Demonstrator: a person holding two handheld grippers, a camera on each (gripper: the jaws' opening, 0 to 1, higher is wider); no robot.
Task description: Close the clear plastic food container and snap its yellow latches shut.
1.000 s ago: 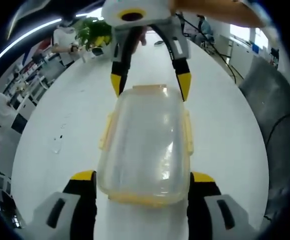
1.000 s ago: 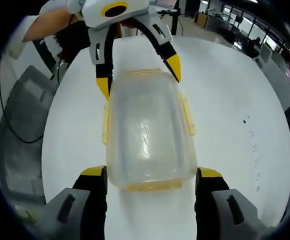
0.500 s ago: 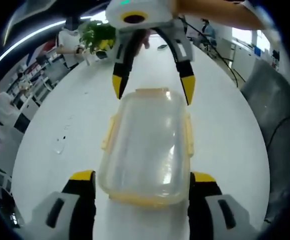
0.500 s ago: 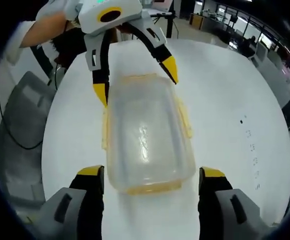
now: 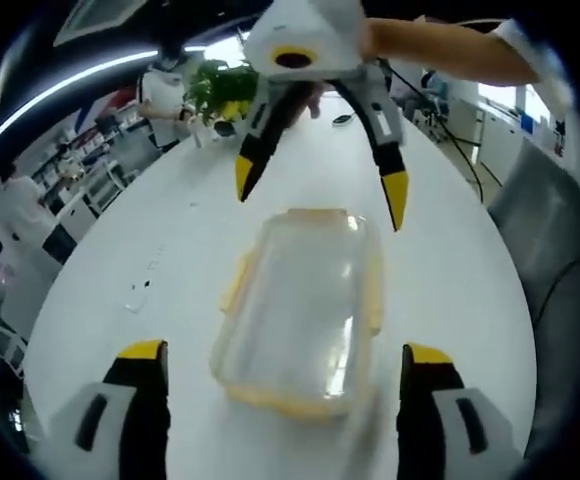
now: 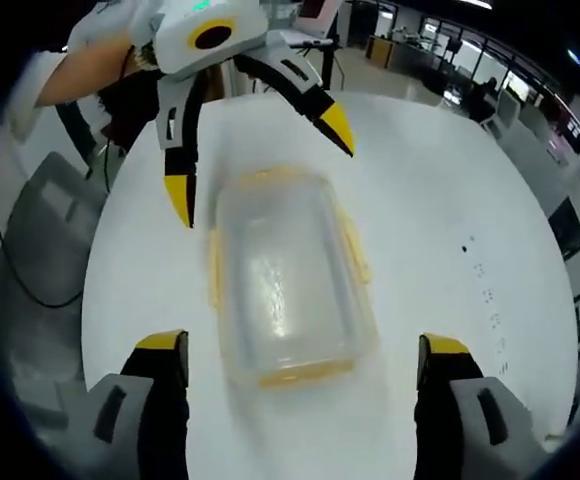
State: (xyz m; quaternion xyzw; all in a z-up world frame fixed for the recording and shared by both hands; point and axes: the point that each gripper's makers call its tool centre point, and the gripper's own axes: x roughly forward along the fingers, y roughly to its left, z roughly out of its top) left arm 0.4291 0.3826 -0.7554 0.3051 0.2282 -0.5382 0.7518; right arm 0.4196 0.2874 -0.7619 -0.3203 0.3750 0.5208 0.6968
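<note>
The clear plastic food container lies on the white table with its lid on, yellow latches running along its edges. My left gripper is open, its yellow-tipped jaws standing wide on either side of the container's near end without touching it. Facing it from the far end, my right gripper hangs open above the container's far edge. In the right gripper view the same container lies between the right gripper and the left gripper, both spread open. Whether the latches are snapped down I cannot tell.
A grey chair stands off the table's edge, also visible as the chair. A green plant and people are at the far end. Small dark marks dot the tabletop. A person's arm holds the right gripper.
Both grippers have spread their jaws wider and drawn back from the container, which now looks smaller and stands free of the jaw tips.
</note>
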